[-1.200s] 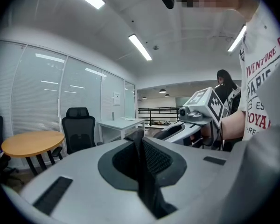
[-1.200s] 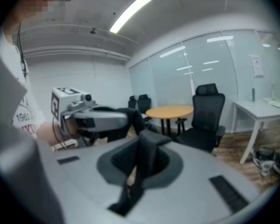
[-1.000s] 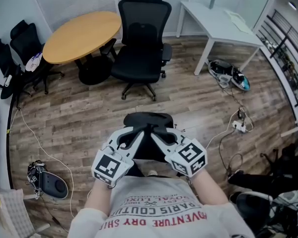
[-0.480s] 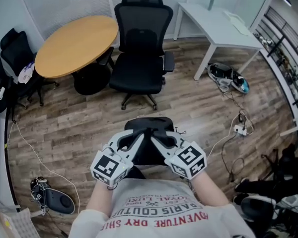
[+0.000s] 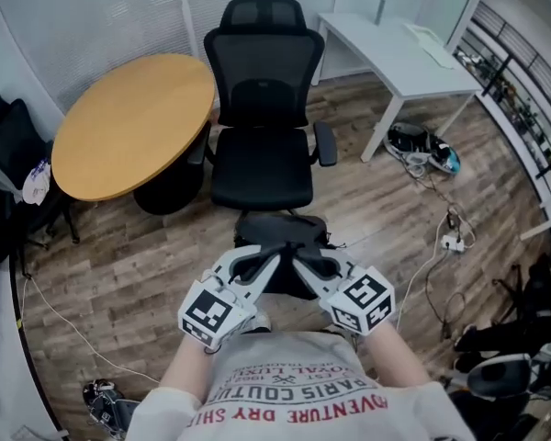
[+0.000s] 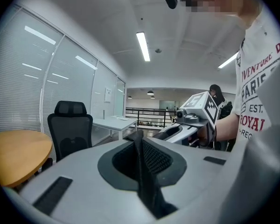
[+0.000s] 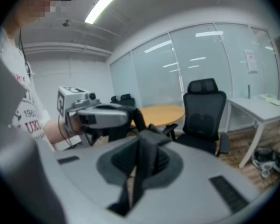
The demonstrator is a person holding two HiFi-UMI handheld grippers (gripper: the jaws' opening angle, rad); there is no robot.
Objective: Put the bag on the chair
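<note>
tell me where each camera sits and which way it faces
Head view: on the head, looking steeply down at chair, bag, left tongs, right tongs; forearms, shirt show.
Left gripper view: on left tongs, facing chair, desk; right tongs, shirt show.
Right gripper view: on right tongs, facing chair, round table; left tongs show.
Both gripper views share the chair.

Left gripper (image 5: 268,261): you are holding it out in front of your chest, angling it inward, its jaws pinching together on the black bag strap (image 6: 147,190).
Right gripper (image 5: 301,263): you are mirroring the left, angling it inward, its jaws clamping on the strap as well.
Tips: you are keeping the two just beside each other, nearly meeting.
Marker cubes: left (image 5: 208,312) and right (image 5: 360,299) are facing up towards your head.
Forearms: you are reaching both forward, left (image 5: 188,370) and right (image 5: 386,347), converging.
</note>
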